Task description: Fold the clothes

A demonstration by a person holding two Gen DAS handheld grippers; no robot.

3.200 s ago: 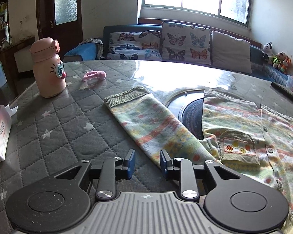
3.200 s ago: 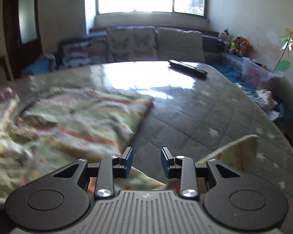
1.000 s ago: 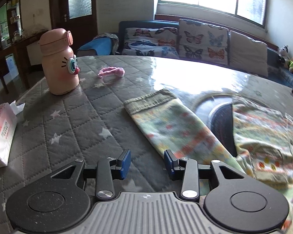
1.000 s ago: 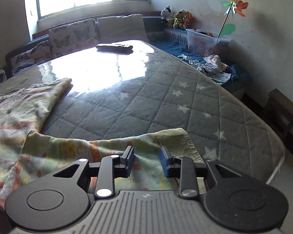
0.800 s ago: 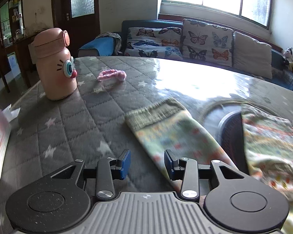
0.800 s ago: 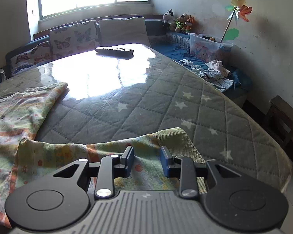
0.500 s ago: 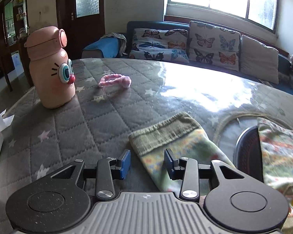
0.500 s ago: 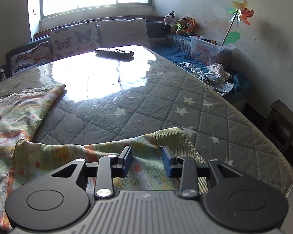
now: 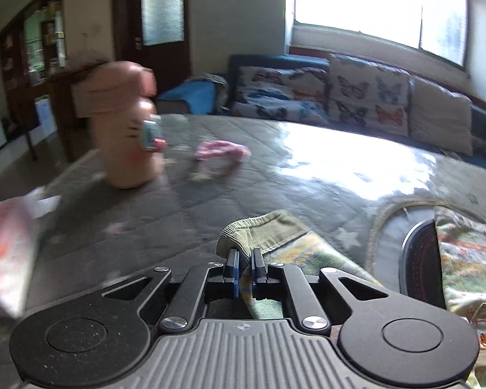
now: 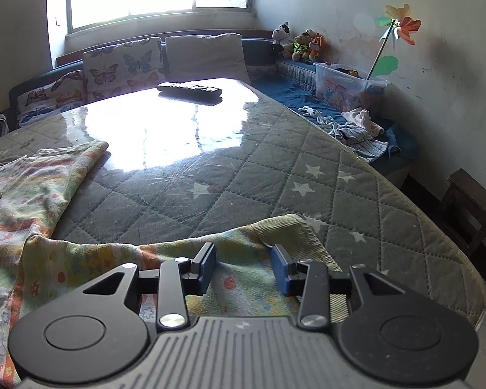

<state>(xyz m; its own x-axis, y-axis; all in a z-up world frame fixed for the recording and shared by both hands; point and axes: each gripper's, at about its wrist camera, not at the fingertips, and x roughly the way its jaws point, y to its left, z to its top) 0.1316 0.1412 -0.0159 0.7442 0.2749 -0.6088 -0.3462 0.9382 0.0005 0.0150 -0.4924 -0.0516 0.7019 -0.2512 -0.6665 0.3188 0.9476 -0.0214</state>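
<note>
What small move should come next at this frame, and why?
Probably close the right tongs on the sleeve under them: they are open over the patterned fabric just short of its ribbed cuff, which lies flat on the quilted table. The left tongs are already shut on the other sleeve's cuff and have it bunched up, so the right side seems the one lagging.

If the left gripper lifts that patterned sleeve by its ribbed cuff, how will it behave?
Probably floppy: the ribbed green cuff already bunches where the left gripper pinches it. The patterned knit sleeve lies limp on the quilted grey table cover, so it should drape and trail, seemingly light.
</note>
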